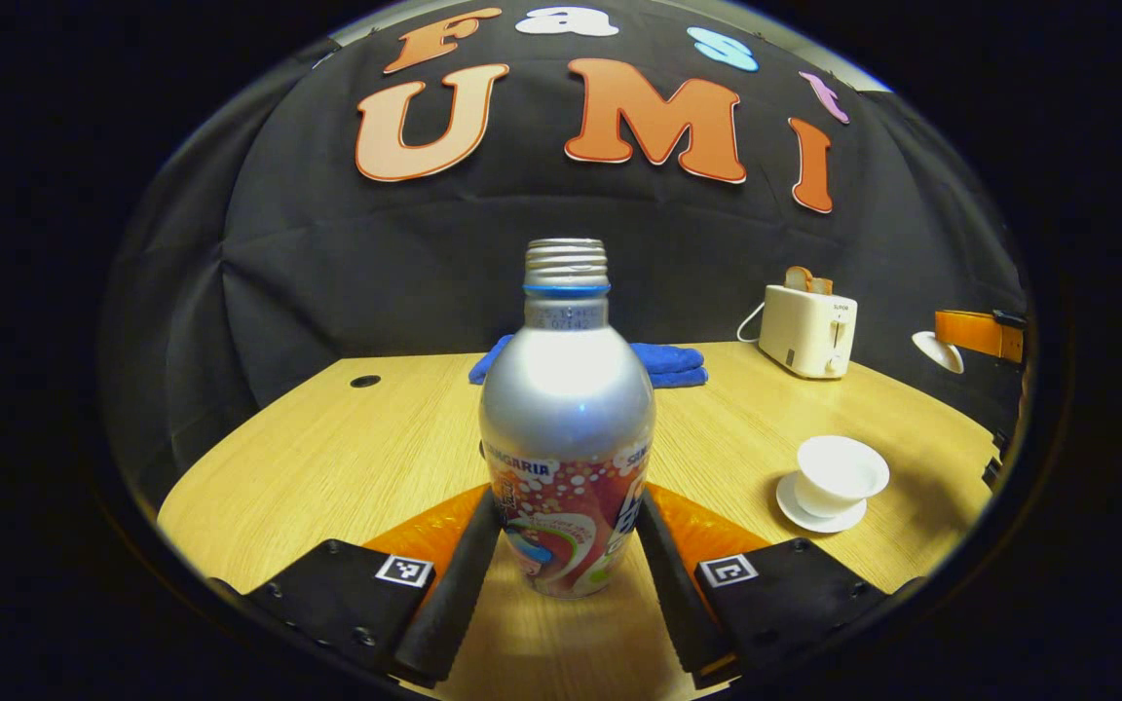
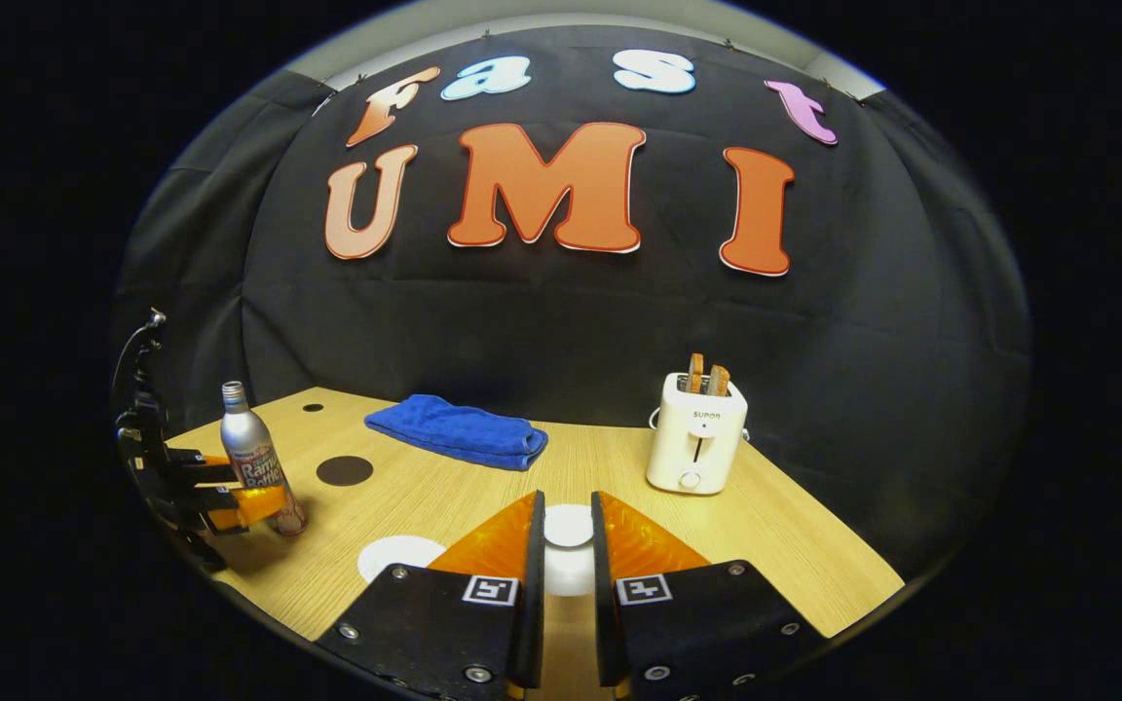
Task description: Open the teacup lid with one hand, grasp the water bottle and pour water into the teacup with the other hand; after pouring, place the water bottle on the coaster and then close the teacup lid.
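Upright on the wooden table (image 1: 327, 458), the water bottle (image 1: 566, 428) stands between the two fingers of the left gripper (image 1: 566, 545), its threaded neck uncapped; both finger pads (image 1: 464, 574) lie against the lower, printed part of the bottle, one on each side, pinching it. To the right in the left gripper view, the teacup (image 1: 839, 474) sits uncovered on its white saucer (image 1: 814, 511), well apart from the bottle. At the far edge of the table lie a folded blue towel (image 1: 668, 362) and a white toaster (image 1: 807, 329) with slices of toast in its slots. In the right gripper view, the fingers of the right gripper (image 2: 568, 545) are drawn close together around a small white knob, the teacup lid (image 2: 569, 526), held above the table; whether both pads actually touch it cannot be told. A round dark coaster (image 2: 345, 470) lies on the table just beside the bottle (image 2: 254, 462), and a white disc (image 2: 395, 555) shows on the table near the right gripper's left finger. At the left rim of this view, the left gripper (image 2: 230, 497) grips the bottle.
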Motion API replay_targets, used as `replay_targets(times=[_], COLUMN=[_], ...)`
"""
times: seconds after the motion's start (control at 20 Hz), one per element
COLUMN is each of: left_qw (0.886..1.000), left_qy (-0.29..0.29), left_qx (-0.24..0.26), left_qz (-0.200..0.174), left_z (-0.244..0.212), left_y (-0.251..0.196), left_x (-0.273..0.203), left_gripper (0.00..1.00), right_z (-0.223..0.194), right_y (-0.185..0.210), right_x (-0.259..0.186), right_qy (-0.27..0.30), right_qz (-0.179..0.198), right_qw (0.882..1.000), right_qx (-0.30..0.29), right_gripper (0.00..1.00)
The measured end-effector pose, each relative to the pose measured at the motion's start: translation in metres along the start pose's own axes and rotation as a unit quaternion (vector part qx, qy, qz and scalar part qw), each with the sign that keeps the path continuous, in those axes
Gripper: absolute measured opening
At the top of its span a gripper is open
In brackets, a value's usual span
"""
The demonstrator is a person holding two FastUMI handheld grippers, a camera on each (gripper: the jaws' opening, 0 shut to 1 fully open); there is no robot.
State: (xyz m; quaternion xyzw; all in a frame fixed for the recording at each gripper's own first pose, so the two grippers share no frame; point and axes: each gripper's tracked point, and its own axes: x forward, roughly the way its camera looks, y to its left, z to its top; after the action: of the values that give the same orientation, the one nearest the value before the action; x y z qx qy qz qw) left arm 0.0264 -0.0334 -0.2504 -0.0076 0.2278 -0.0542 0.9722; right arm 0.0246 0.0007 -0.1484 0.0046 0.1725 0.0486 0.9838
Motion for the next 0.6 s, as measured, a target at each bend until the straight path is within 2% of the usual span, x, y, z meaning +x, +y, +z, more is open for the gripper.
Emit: replay_targets(times=[0.2,0.25,0.3,0.6], left_qw=[0.999,0.998,0.997,0.976], left_qy=[-0.006,-0.008,-0.011,-0.032], left_qx=[0.046,0.062,0.079,0.206], left_qz=[0.014,0.019,0.025,0.068], left_z=[0.017,0.022,0.028,0.058], left_y=[0.004,0.006,0.007,0.011], left_x=[-0.001,-0.002,-0.003,-0.008], left_gripper=[0.83,0.86,0.83,0.80], right_z=[0.003,0.001,0.000,-0.001], right_y=[-0.005,-0.007,-0.008,-0.014], right_x=[-0.002,-0.005,-0.006,-0.016], right_qy=[-0.003,-0.003,-0.001,-0.003], right_qz=[-0.004,-0.007,-0.008,-0.014], right_qw=[1.000,1.000,1.000,1.000], right_qx=[-0.001,-0.001,-0.002,0.002], right_gripper=[0.22,0.23,0.22,0.23])
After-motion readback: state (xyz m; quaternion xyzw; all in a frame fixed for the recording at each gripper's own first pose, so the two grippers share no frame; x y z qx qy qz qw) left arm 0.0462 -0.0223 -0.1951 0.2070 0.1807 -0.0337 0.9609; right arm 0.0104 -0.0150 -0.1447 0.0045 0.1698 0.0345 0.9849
